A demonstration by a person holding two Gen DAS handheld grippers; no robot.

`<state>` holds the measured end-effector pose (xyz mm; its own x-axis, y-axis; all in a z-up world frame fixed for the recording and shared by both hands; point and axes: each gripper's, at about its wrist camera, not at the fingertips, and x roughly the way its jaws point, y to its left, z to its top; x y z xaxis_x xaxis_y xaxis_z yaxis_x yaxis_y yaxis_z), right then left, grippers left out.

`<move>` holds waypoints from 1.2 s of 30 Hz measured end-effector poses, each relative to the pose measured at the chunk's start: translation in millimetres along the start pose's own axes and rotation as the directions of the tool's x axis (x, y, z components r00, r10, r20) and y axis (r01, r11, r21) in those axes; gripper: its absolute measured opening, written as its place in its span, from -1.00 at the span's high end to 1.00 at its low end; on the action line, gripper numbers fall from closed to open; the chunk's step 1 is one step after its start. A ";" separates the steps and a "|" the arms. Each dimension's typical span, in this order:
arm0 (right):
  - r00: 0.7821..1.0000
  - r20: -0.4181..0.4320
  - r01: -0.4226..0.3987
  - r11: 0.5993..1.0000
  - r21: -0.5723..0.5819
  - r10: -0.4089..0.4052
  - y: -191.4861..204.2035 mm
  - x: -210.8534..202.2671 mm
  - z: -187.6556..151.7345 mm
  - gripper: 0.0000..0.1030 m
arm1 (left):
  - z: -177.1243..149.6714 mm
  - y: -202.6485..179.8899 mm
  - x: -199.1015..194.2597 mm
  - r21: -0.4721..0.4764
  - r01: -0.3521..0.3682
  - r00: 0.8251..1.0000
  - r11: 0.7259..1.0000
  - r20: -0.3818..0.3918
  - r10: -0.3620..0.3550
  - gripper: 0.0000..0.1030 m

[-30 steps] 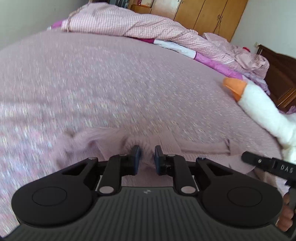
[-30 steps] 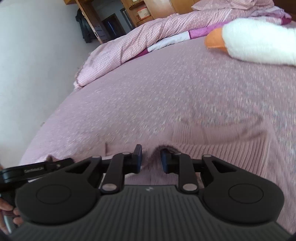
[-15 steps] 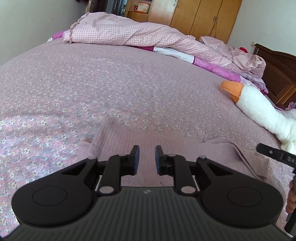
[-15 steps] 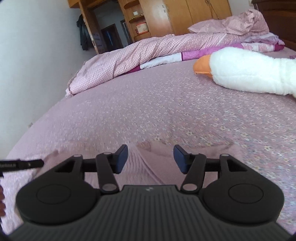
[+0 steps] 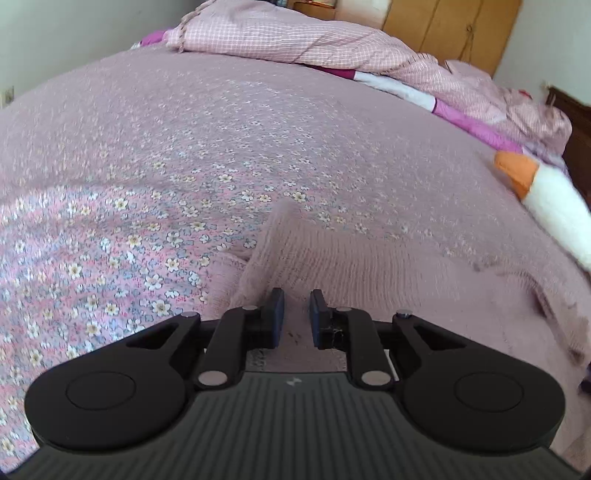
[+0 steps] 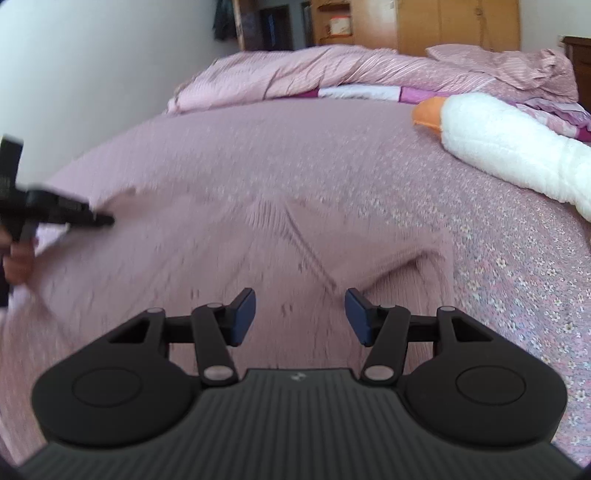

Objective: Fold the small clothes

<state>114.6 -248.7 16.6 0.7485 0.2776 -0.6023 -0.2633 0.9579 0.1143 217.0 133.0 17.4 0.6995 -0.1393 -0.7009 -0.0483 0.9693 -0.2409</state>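
A pale pink ribbed knit garment [image 5: 369, 266] lies spread on the floral pink bed sheet [image 5: 221, 129]. My left gripper [image 5: 297, 314] is at its near left edge, the fingers nearly together with knit fabric between them and a fold rising toward them. In the right wrist view the same garment [image 6: 258, 258] fills the middle, blurred, with a diagonal crease. My right gripper [image 6: 300, 314] hovers over it, wide open and holding nothing. The left gripper [image 6: 103, 220] shows there at the garment's left side, held by a hand [image 6: 18, 258].
A white plush goose with an orange beak [image 6: 498, 136] lies on the right of the bed, also seen as the goose [image 5: 554, 206]. A bunched pink checked quilt [image 5: 295, 37] runs along the far edge. Wooden wardrobes [image 6: 461, 26] stand behind.
The right gripper went from nearly shut on the garment to wide open, letting it go. The garment now lies flatter and more spread out. The left gripper shifted left, still pinching the edge.
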 end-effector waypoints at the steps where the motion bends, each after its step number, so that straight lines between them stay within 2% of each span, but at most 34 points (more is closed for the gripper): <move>1: 1.000 -0.019 -0.009 1.000 -0.008 0.009 -1.2 0.3 -2.0 -0.09 | 0.0 0.3 -2.3 -0.004 -0.001 1.000 1.000 -0.002 0.001 0.61; 4: 0.996 -0.083 -0.038 0.999 -0.007 0.038 -5.7 9.0 -5.9 -0.05 | -4.2 -3.0 -11.7 0.014 -0.018 1.000 1.000 -0.017 0.019 0.60; 8: 0.996 -0.070 -0.051 0.998 0.025 0.052 -14.5 20.2 -1.8 0.01 | -16.3 -10.1 -29.8 0.057 -0.036 0.999 0.998 -0.009 0.036 0.58; 13: 0.999 -0.041 -0.030 0.999 0.044 0.032 -28.0 39.6 19.7 0.04 | -24.5 -17.3 -48.8 0.085 -0.049 0.999 0.995 0.011 0.048 0.19; 15: 1.000 -0.010 -0.009 0.999 0.052 0.009 -34.6 47.7 29.8 0.05 | -27.6 -19.5 -52.8 0.094 -0.055 0.998 0.994 0.011 0.054 0.15; 16: 1.000 0.007 0.016 0.998 0.058 -0.017 -38.7 51.1 33.7 0.05 | -29.2 -20.7 -53.7 0.098 -0.058 0.998 0.993 0.011 0.058 0.14; 17: 0.996 0.035 0.080 0.994 0.068 -0.082 -42.7 53.7 37.8 0.05 | -30.9 -21.3 -54.0 0.101 -0.063 0.998 0.993 0.010 0.062 0.14; 19: 0.970 0.082 0.218 0.970 0.111 -0.228 -50.9 58.9 45.1 0.03 | -33.8 -20.8 -53.4 0.098 -0.071 0.997 0.993 0.006 0.071 0.14; 21: 0.949 0.102 0.273 0.939 0.210 -0.299 -66.6 60.3 49.0 0.02 | -35.4 -20.0 -52.6 0.089 -0.074 0.997 0.993 0.002 0.074 0.14; 23: 0.947 0.106 0.262 0.920 0.293 -0.303 -77.0 56.0 47.9 0.03 | -35.8 -19.9 -52.9 0.085 -0.072 0.997 0.994 0.003 0.072 0.13; 25: 0.948 0.119 0.245 0.916 0.317 -0.294 -79.4 47.4 42.7 0.03 | -35.3 -19.8 -52.4 0.086 -0.070 0.998 0.994 0.001 0.070 0.13; 33: 0.976 0.105 0.170 0.966 0.197 -0.193 -65.1 35.4 32.7 0.03 | -36.3 -20.3 -48.0 0.077 -0.081 0.997 0.994 0.007 0.080 0.11; 36: 0.981 0.052 0.172 0.967 0.187 -0.185 -62.1 42.6 20.5 0.03 | -38.5 -21.0 -45.3 0.099 -0.085 0.996 0.991 0.011 0.084 0.09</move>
<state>175.3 -294.9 0.1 0.8147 0.0994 -0.5713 -0.0119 0.9879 0.1549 158.9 111.1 28.3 0.7007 -0.0551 -0.7114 -0.0368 0.9929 -0.1131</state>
